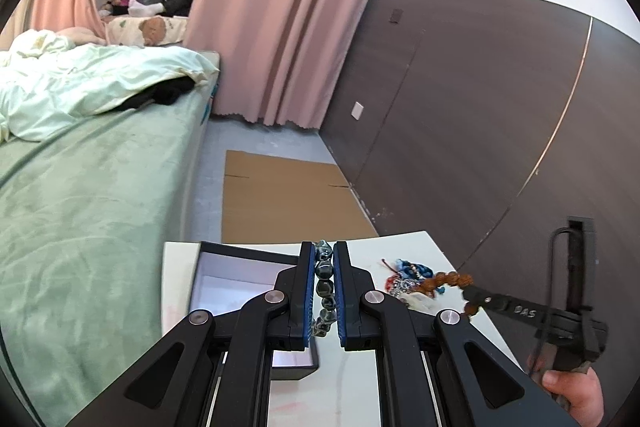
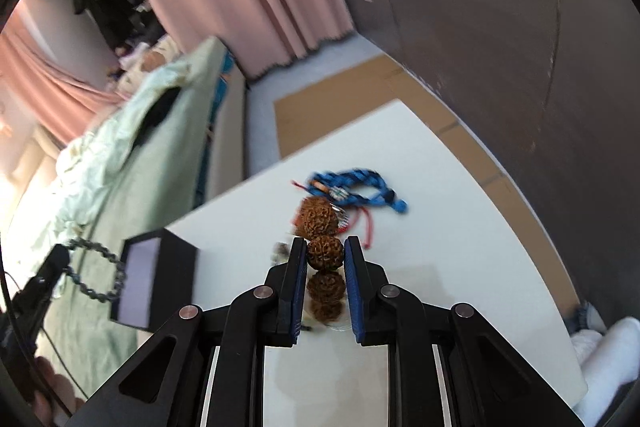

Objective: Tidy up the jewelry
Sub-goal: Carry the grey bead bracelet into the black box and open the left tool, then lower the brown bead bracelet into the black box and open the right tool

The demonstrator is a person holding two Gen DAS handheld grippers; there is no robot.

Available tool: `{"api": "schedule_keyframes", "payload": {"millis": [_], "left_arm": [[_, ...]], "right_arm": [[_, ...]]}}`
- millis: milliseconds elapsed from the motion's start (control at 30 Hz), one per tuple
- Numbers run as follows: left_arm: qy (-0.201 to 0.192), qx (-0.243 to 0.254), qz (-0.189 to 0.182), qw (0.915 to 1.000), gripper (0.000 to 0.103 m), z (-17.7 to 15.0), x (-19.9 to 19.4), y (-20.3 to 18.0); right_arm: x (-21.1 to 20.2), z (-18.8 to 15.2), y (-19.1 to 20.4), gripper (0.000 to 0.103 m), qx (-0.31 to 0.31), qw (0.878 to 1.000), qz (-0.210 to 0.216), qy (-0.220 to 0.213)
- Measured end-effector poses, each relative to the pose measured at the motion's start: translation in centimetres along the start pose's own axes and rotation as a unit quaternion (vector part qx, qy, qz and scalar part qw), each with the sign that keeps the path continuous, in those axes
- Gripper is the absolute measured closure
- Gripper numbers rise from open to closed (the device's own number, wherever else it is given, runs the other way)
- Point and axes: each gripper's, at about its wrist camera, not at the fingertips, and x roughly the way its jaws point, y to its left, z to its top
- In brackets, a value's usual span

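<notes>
Aloft above the white table (image 2: 460, 187), the left gripper (image 1: 324, 291) clamps a dark stone-bead bracelet (image 1: 325, 287) near the open box (image 1: 224, 275), the right gripper (image 2: 325, 267) pinching a knobbly brown seed-bead bracelet (image 2: 322, 227); both strands look limp, best held across beads.

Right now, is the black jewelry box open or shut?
Open. The black jewelry box shows its pale lining with no lid over it; the left gripper holds the dark bead bracelet beside it.

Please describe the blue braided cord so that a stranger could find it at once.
On the white table, look at the small jewelry heap beyond the right gripper, which grips a brown bead bracelet. The blue braided cord lies looped at its far edge, the only rope-like blue piece.
</notes>
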Motion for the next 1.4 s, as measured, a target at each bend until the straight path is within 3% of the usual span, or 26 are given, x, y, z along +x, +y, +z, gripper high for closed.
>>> {"api": "schedule_keyframes", "payload": {"millis": [300,500,700,800,900,967,1033,1400], "left_arm": [[0.004,-0.020,0.025,0.9995,0.094,0.2,-0.7,2.6],[0.016,-0.026,0.034,0.9990,0.094,0.2,0.1,3.5],[0.030,-0.032,0.026,0.9987,0.094,0.3,1.5,3.9],[0.057,-0.047,0.016,0.9971,0.091,0.4,2.8,4.1],[0.069,-0.067,0.006,0.9953,0.075,0.5,3.4,4.6],[0.063,-0.074,0.019,0.9951,0.032,0.6,3.2,5.0],[0.042,-0.082,0.021,0.9955,0.020,0.8,2.3,5.3],[0.012,-0.099,0.053,0.9936,0.020,2.5,0.0,7.4]], "right_arm": [[-2.7,0.4,3.1,0.083,0.006,0.995,0.082,-0.053],[-2.5,0.1,4.5,0.083,0.017,0.987,0.150,-0.050],[-1.2,-0.2,6.2,0.083,0.014,0.985,0.167,-0.039],[-0.7,-0.3,6.9,0.083,0.010,0.984,0.173,-0.034],[-0.1,-0.2,7.6,0.083,0.009,0.983,0.182,-0.032],[0.3,-0.1,8.0,0.083,0.011,0.981,0.189,-0.030],[0.6,-0.1,8.5,0.083,0.014,0.979,0.202,-0.028],[3.0,-0.9,12.3,0.083,0.002,0.965,0.264,-0.007]]}}
